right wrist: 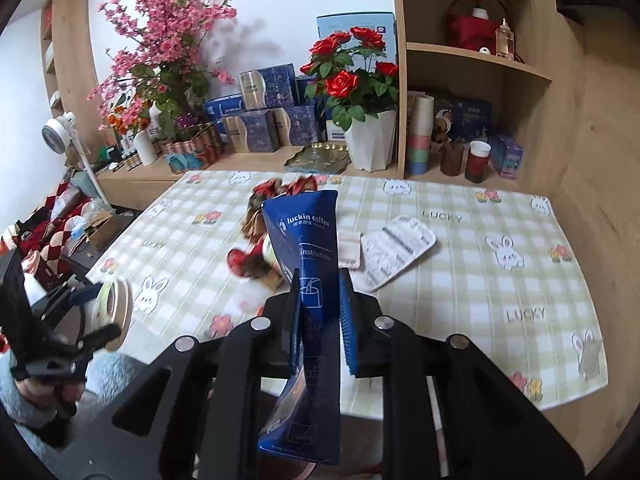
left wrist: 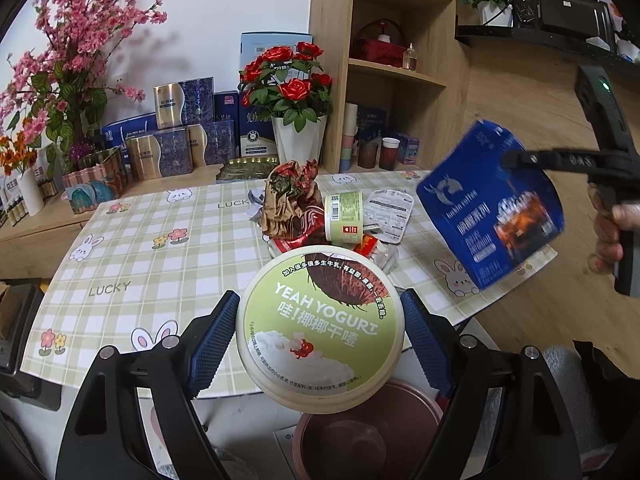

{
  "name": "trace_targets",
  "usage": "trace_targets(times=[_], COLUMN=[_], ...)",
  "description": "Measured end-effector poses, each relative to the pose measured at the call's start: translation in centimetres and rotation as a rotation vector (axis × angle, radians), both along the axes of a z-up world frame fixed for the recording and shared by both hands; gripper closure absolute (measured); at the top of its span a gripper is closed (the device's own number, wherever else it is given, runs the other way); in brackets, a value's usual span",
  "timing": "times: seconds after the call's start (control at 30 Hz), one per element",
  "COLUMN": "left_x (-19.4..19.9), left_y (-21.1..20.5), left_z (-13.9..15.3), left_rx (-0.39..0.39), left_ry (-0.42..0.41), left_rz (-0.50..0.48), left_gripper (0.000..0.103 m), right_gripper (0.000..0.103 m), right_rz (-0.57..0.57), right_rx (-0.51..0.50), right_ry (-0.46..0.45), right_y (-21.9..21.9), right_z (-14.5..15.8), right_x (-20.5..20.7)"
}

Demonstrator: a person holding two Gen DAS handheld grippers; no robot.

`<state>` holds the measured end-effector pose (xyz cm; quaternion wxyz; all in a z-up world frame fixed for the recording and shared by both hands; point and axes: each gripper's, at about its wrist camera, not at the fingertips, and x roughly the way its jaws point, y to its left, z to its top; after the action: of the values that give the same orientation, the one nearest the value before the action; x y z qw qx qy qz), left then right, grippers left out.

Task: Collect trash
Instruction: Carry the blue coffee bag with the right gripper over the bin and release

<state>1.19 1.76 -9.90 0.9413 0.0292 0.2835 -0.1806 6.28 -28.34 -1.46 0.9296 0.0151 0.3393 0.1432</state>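
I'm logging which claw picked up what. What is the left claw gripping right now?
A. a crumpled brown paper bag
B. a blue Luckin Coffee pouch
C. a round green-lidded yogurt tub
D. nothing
C: the left claw is closed on the yogurt tub by its sides, while the blue coffee pouch is pinched in the right claw.

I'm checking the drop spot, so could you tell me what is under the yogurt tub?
Below the yogurt tub, gripped by the left gripper, sits a reddish-brown bin; its contents are mostly hidden.
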Motion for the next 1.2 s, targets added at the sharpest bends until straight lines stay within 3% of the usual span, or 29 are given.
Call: trace_targets(times=[0.27, 0.53, 0.87, 1.07, 1.2], left_x=[-1.6, -2.2, -2.1, -1.6, -1.3], left_y=[0.5, 1.0, 1.9, 2.0, 1.9], left_z=[-0.2, -1.0, -2.8, -3.6, -4.4], left_rx=[0.004, 0.007, 0.006, 0.01, 0.012], left_ry=[0.0, 0.02, 0.062, 0.08, 0.1], left_rz=[0.008, 0.02, 0.037, 0.034, 0.03], left_gripper=[0.024, 0.024, 0.024, 0.024, 0.024], right_gripper=[0.083, 0.083, 0.083, 0.083, 0.083], right_rz=[0.055, 0.124, 0.211, 0.179, 0.1], right_rx=[0.005, -0.005, -0.036, -0.052, -0.066], right_ry=[0.038, 0.166, 0.362, 0.471, 0.543], right_y=[1.6, 4.2, 8.5, 9.1, 8.7], right_z=[-2.7, -8.4, -16.1, -20.5, -23.9], right_x=[-4.7, -7.0, -5.3, -3.6, -2.4])
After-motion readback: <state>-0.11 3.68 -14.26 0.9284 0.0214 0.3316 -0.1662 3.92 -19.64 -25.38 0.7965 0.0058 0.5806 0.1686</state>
